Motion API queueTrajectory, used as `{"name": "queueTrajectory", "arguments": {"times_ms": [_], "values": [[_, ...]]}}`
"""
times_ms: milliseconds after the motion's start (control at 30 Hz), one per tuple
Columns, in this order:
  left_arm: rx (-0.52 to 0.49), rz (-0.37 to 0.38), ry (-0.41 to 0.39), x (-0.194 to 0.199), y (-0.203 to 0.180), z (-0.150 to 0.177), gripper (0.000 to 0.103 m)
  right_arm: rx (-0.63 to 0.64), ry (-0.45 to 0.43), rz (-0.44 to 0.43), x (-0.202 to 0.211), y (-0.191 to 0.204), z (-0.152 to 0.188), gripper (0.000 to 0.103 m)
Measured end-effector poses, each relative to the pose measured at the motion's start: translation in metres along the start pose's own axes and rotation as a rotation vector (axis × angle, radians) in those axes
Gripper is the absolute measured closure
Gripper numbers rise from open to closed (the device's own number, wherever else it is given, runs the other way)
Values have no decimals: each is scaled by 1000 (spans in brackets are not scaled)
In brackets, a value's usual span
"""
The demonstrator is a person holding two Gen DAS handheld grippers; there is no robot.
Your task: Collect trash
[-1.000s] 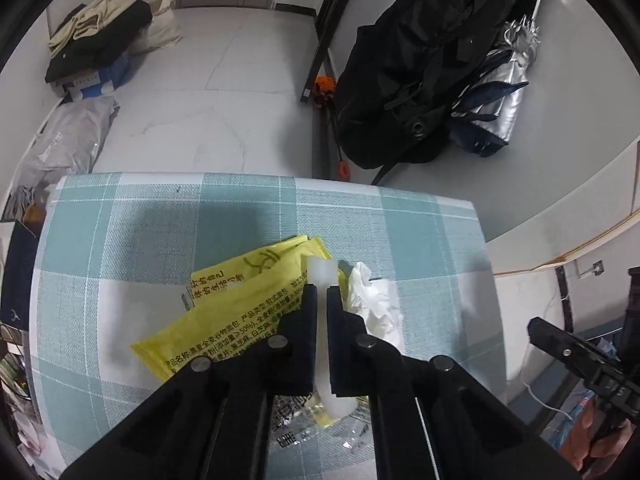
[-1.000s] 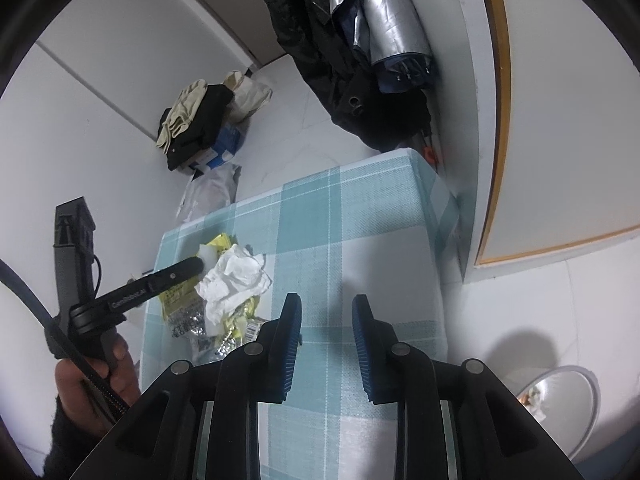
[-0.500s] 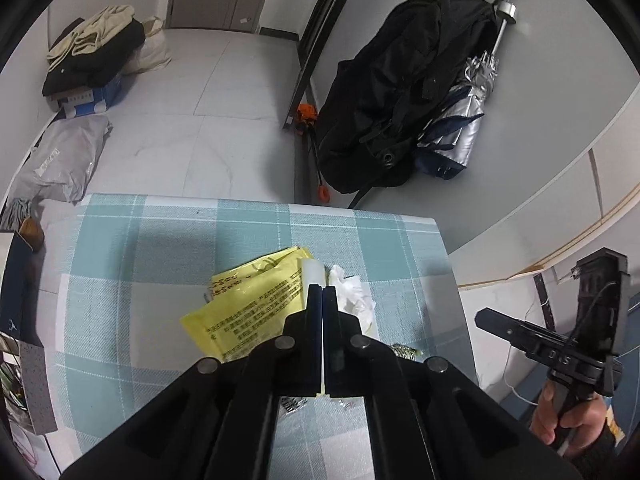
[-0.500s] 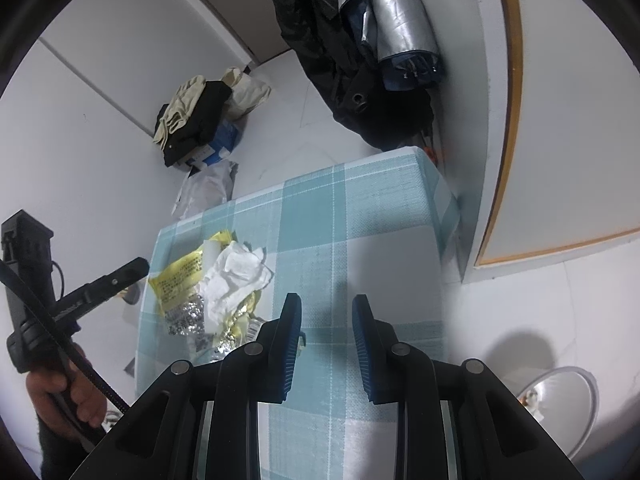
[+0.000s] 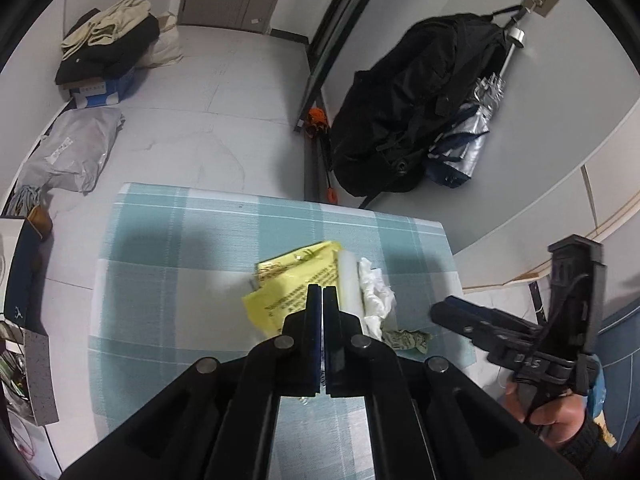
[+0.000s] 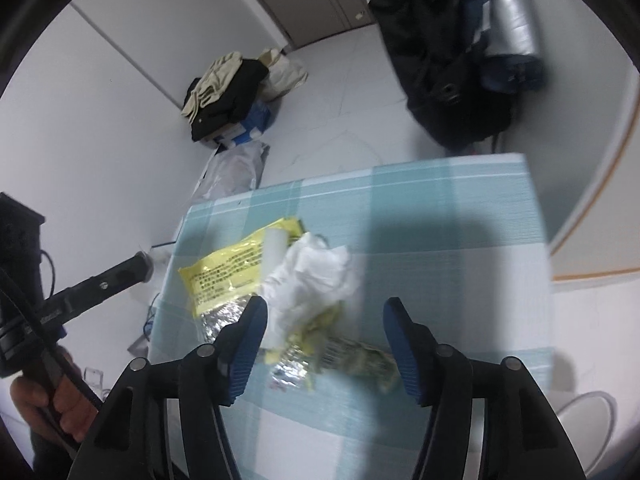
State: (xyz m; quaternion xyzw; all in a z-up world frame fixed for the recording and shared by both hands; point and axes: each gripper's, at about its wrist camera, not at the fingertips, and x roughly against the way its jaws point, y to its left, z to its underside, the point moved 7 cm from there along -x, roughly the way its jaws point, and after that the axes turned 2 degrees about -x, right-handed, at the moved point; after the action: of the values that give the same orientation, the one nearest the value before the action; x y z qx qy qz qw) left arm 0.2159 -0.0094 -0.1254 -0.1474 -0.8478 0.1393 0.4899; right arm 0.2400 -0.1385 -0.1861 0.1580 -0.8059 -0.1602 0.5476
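Observation:
A heap of trash lies on the teal checked tablecloth (image 5: 168, 248): a yellow printed packet (image 5: 292, 284) (image 6: 232, 268), a white foam block (image 5: 347, 284) (image 6: 274, 252), a crumpled white tissue (image 5: 374, 300) (image 6: 316, 280), silver foil (image 6: 224, 316) and a crumpled greenish wrapper (image 5: 408, 338) (image 6: 360, 360). My left gripper (image 5: 322, 292) is shut and empty, raised above the heap. My right gripper (image 6: 326, 308) is open wide just above the tissue and wrapper; it shows in the left wrist view (image 5: 452, 312) at the table's right edge.
A black backpack (image 5: 412, 112) and a silver umbrella (image 5: 468, 144) hang on the wall beyond the table. Clothes on a box (image 5: 104, 52) and a grey bag (image 5: 72, 152) lie on the floor. A white bin (image 6: 588, 424) stands at the table's near right.
My left gripper let go of the white foam block, shut, and lifted away from the heap. My right gripper opened wide and moved left over the trash.

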Motion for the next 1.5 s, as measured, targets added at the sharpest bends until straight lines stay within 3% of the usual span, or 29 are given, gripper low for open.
{"name": "queueTrajectory", "arguments": {"times_ms": [200,233,300,367,500,567,833,1000,1233,1500], "values": [[-9,-17,-21,13,14,-1,102,-77,35,42,-32,0,-7,38],[-7,-17,-21,14,17,-1,98,-85,41,54,-37,-1,-7,38],[-2,-28,-32,17,22,-1,69,-92,56,68,-44,-1,-7,38],[2,-26,-51,22,26,-1,63,-95,64,75,-48,0,-6,37],[9,-27,-56,26,31,-3,63,-69,50,99,-48,3,-6,39],[7,-32,-60,28,32,-3,63,-76,54,89,-48,2,-5,54],[-10,-24,-77,32,24,-3,63,-108,45,20,-36,-2,-4,83],[-5,-8,-72,29,15,-2,63,-104,39,-3,-26,-4,-2,87],[-4,11,-42,14,-2,0,63,-118,-38,-51,3,-13,-9,88],[-36,7,42,-18,-26,9,63,-130,-71,-62,26,-33,-15,88]]}}
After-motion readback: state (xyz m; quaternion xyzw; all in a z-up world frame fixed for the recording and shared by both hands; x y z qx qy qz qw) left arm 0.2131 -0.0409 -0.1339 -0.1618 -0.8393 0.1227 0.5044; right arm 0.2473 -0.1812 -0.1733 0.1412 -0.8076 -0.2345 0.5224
